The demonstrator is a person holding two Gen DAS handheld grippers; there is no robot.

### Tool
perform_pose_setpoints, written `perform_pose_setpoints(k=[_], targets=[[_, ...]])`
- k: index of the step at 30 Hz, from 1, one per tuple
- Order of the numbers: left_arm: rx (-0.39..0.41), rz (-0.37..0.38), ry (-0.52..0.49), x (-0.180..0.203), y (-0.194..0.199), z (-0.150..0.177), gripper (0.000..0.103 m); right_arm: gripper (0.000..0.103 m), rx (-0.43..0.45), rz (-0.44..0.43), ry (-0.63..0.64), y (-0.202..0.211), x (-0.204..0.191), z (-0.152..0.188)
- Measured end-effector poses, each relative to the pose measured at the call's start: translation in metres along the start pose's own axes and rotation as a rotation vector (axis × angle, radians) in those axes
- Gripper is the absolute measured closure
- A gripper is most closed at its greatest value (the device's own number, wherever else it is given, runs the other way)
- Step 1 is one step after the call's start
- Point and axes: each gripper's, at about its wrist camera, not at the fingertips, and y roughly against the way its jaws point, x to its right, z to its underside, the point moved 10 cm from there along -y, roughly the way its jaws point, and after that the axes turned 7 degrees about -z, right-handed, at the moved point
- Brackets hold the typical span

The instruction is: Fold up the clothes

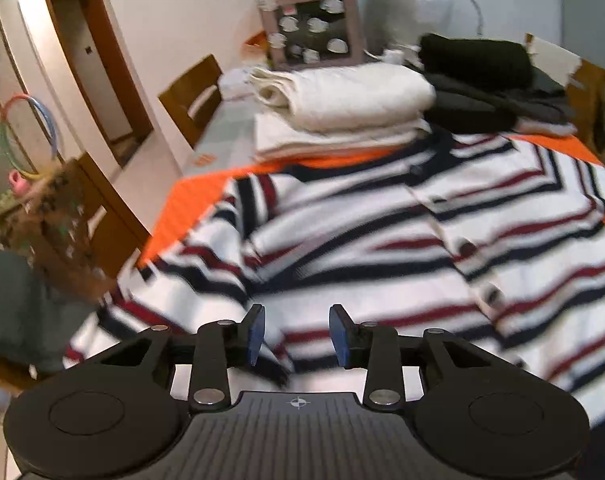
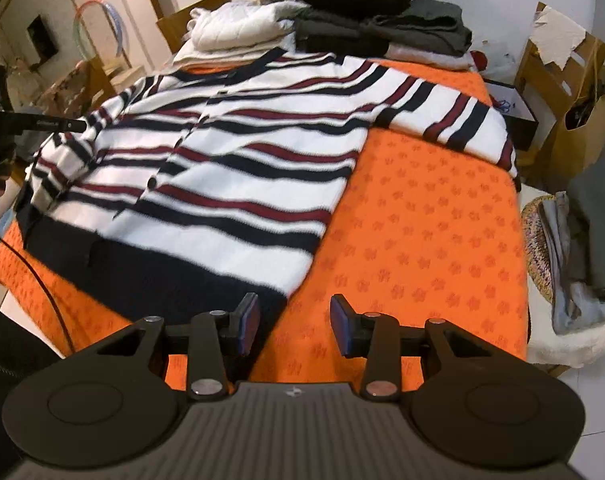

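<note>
Both grippers' jaws parted and empty, striped cardigan (image 2: 206,168) flat just beyond them on orange cloth (image 2: 422,240).

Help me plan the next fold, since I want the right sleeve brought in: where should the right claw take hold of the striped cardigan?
Probably the cuff end of the outstretched sleeve of the striped cardigan. It lies flat on the orange cloth, pointing at the table's right edge, so approach from that edge. The right claw is open and empty.

left gripper (image 1: 297,335) parted, nothing between (blurred); right gripper (image 2: 294,325) likewise, angled down
</note>
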Motion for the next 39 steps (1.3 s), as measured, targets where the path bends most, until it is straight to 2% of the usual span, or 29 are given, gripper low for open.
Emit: perform_pose_setpoints(k=[4,10,17,23,25,26,27,31,34,39], targets=[[0.027,-0.007,-0.033,-0.020,-0.031,-0.030,0.058,0.059,0.011,0.027,-0.033,-0.012,-0.003,-0.018],[0.058,0.049,-0.150,-0.027,-0.093,-0.065,0.049,0.059,0.037,0.077,-0.166,-0.040,-0.020,-0.047],[0.070,0.149,-0.288,-0.007,-0.173,-0.097,0.043,0.059,0.068,0.140,-0.318,-0.061,-0.054,-0.069],[0.053,0.236,-0.340,0.014,-0.222,-0.113,0.042,0.059,0.034,0.189,-0.350,-0.063,-0.080,-0.073],[0.032,0.260,-0.362,0.020,-0.229,-0.110,0.045,0.059,0.034,0.202,-0.371,-0.061,-0.081,-0.072],[0.039,0.277,-0.371,0.023,-0.228,-0.110,0.062,0.059,0.035,0.208,-0.382,-0.060,-0.081,-0.071],[0.040,0.285,-0.379,0.026,-0.228,-0.110,0.093,0.059,0.034,0.211,-0.390,-0.060,-0.081,-0.070],[0.156,0.201,-0.311,0.017,-0.214,-0.140,0.094,0.059,0.017,0.219,-0.408,-0.062,-0.077,-0.067],[0.160,0.164,-0.269,0.011,-0.218,-0.161,0.094,0.059,0.001,0.216,-0.417,-0.066,-0.073,-0.065],[0.114,0.102,-0.346,0.023,-0.247,-0.152,0.092,0.059,-0.005,0.219,-0.429,-0.070,-0.068,-0.063]])
